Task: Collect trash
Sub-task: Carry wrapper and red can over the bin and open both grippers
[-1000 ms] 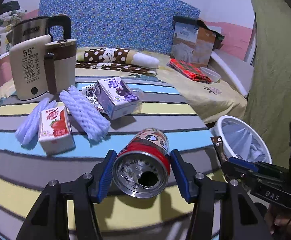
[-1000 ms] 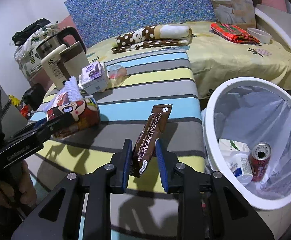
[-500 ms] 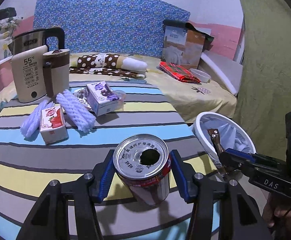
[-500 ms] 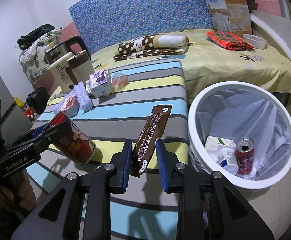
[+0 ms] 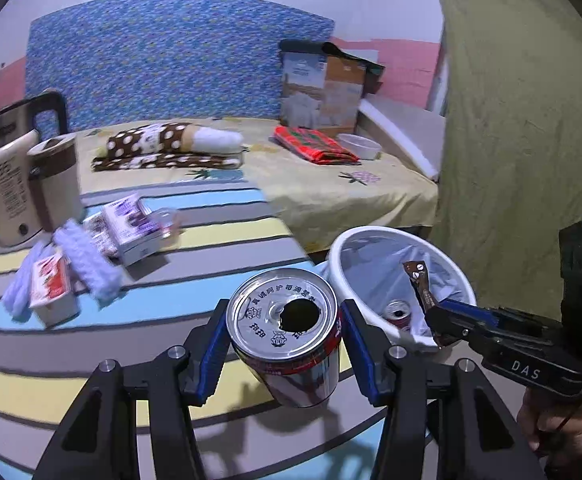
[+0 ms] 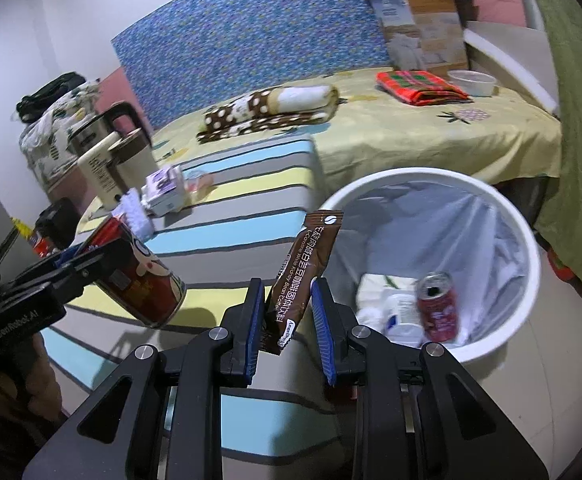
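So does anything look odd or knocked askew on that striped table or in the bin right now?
Nothing looks spilled or damaged. The opened red can in the left gripper is tilted, but nothing is pouring out. The right gripper holds a brown coffee sachet near the white bin, which already holds another red can lying among cartons.

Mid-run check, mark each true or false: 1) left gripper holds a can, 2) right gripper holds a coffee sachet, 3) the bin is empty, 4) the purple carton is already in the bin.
1) True: the left gripper is shut on the opened can.
2) True: the right gripper grips the brown coffee sachet.
3) False: the white bin already holds a red can and white packaging.
4) False: the purple carton lies on the striped table.
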A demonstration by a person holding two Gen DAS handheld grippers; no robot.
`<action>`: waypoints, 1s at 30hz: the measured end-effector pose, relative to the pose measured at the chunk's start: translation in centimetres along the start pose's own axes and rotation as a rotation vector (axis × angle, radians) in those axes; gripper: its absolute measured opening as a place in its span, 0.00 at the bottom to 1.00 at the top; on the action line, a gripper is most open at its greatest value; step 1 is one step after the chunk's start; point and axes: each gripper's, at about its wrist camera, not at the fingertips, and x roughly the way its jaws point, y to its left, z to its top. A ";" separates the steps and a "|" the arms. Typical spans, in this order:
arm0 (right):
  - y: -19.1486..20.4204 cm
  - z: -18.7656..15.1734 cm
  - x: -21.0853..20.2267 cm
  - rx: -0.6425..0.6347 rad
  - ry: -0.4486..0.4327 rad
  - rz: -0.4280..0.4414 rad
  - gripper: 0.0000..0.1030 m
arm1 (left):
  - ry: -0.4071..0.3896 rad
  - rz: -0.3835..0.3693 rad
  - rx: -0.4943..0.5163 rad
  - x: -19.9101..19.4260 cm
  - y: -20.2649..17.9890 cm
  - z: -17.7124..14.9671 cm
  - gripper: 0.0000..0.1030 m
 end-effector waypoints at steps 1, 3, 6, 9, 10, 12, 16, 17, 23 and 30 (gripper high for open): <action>-0.4 0.0 -0.1 0.007 -0.003 -0.008 0.26 | 0.000 -0.009 0.008 0.2 -0.5 0.3 0.52; -1.1 0.0 -0.3 0.021 -0.007 -0.021 0.26 | 0.002 -0.027 0.025 0.9 -1.5 0.9 0.52; -2.4 0.0 -0.5 0.045 -0.012 -0.045 0.26 | 0.003 -0.053 0.044 1.8 -2.8 1.6 0.52; -3.4 -0.1 -0.8 0.067 -0.015 -0.068 0.26 | 0.008 -0.075 0.062 3.0 -4.0 2.4 0.52; -3.8 -0.1 -0.8 0.073 -0.015 -0.075 0.26 | 0.009 -0.081 0.067 3.3 -4.3 2.6 0.52; -4.4 -0.2 -1.0 0.082 -0.016 -0.088 0.26 | 0.011 -0.095 0.074 4.0 -4.9 3.0 0.52; -5.4 -0.3 -1.0 0.098 -0.012 -0.100 0.26 | 0.012 -0.126 0.086 5.4 -6.2 3.8 0.52; -5.6 -0.3 -1.0 0.101 -0.011 -0.102 0.26 | 0.013 -0.132 0.089 5.8 -6.5 3.9 0.52; -6.5 -0.5 -0.6 0.118 0.005 -0.110 0.26 | 0.034 -0.170 0.100 8.2 -7.9 4.2 0.52; -7.2 -0.8 0.0 0.125 0.030 -0.113 0.26 | 0.062 -0.197 0.098 10.5 -8.3 3.7 0.52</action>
